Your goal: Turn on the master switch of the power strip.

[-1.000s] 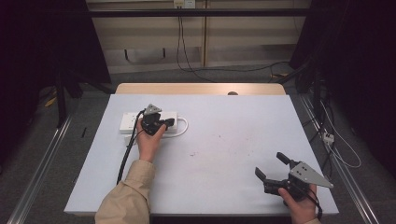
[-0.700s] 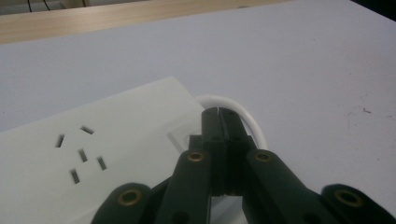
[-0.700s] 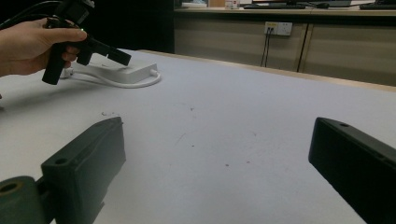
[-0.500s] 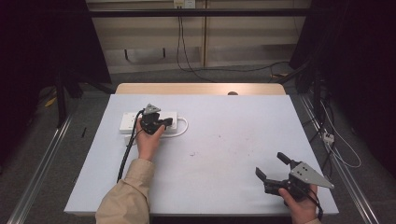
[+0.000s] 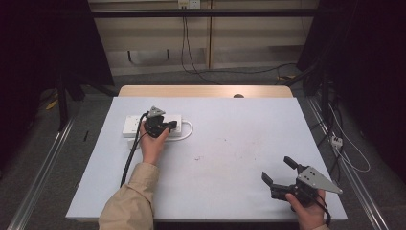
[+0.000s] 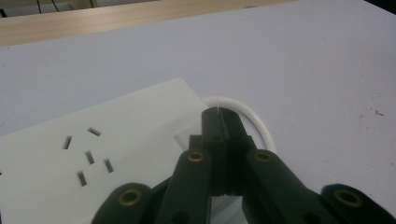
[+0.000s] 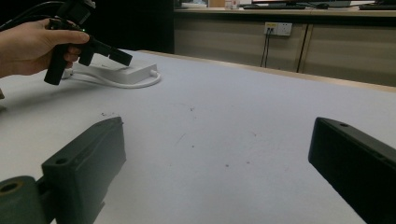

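A white power strip (image 5: 129,125) lies flat on the left far part of the white table (image 5: 230,143), with its white cable (image 5: 189,128) looping off its right end. My left gripper (image 5: 173,126) hovers just over that right end. In the left gripper view its jaws are pressed together with nothing between them, the left gripper (image 6: 218,114) above the power strip (image 6: 93,154) and cable (image 6: 254,119). My right gripper (image 5: 277,169) rests at the near right corner, jaws wide apart and empty. The right gripper (image 7: 219,128) faces the power strip (image 7: 122,72) and the left gripper (image 7: 122,57) across bare tabletop.
A wooden strip (image 5: 206,91) runs along the table's far edge, with a small dark object (image 5: 238,96) on it. A black cable (image 5: 130,158) trails from the left gripper toward the near edge. A wall socket (image 5: 188,4) and cables lie beyond the table.
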`<state>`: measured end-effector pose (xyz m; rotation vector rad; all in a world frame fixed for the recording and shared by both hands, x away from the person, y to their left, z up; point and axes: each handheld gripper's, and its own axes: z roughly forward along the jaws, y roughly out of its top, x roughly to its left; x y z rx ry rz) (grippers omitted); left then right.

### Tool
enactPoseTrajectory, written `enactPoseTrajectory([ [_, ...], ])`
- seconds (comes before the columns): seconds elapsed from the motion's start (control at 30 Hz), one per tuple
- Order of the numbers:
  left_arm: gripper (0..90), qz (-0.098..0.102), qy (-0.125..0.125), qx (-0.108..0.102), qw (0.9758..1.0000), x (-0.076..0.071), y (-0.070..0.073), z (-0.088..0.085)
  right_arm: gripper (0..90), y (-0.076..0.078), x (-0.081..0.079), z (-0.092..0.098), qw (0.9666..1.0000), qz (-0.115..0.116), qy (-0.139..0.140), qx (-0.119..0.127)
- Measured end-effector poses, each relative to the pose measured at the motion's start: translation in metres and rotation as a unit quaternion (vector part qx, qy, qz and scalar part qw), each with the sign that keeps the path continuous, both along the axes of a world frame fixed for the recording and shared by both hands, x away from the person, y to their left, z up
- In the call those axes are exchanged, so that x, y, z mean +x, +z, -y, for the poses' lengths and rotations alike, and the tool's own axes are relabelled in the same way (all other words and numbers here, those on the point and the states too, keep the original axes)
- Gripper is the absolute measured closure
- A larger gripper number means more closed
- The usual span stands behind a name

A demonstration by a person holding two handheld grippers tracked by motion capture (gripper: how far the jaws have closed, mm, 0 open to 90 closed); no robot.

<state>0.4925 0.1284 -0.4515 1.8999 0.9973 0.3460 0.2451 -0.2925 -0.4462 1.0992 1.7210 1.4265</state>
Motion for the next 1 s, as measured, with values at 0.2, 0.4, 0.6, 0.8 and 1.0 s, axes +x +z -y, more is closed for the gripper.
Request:
enactPoseTrajectory([
  [0.2,90.0,-0.002,0.001,0.001,1.0000,0.0008,-0.0011,0.0011,3.4,0.0001,0.0001,-0.0001,1.0000,0.001,0.000,0.000],
  [0.4,90.0,-0.002,0.000,0.005,1.0000,0.0010,-0.0025,0.0038,3.4,0.0000,0.0001,-0.0002,1.0000,0.001,0.001,0.000],
  [0.6,90.0,-0.003,0.002,0.004,1.0000,0.0013,-0.0028,0.0035,3.4,0.0000,0.0001,-0.0005,1.0000,0.000,0.000,0.001],
  [0.8,90.0,-0.002,0.000,0.007,1.0000,0.0014,-0.0038,0.0042,3.5,0.0000,-0.0005,-0.0003,1.0000,-0.001,0.001,0.000],
  [1.0,90.0,-0.003,-0.001,0.007,1.0000,0.0014,-0.0039,0.0043,3.5,0.0000,-0.0005,0.0001,1.0000,-0.001,0.001,0.001],
])
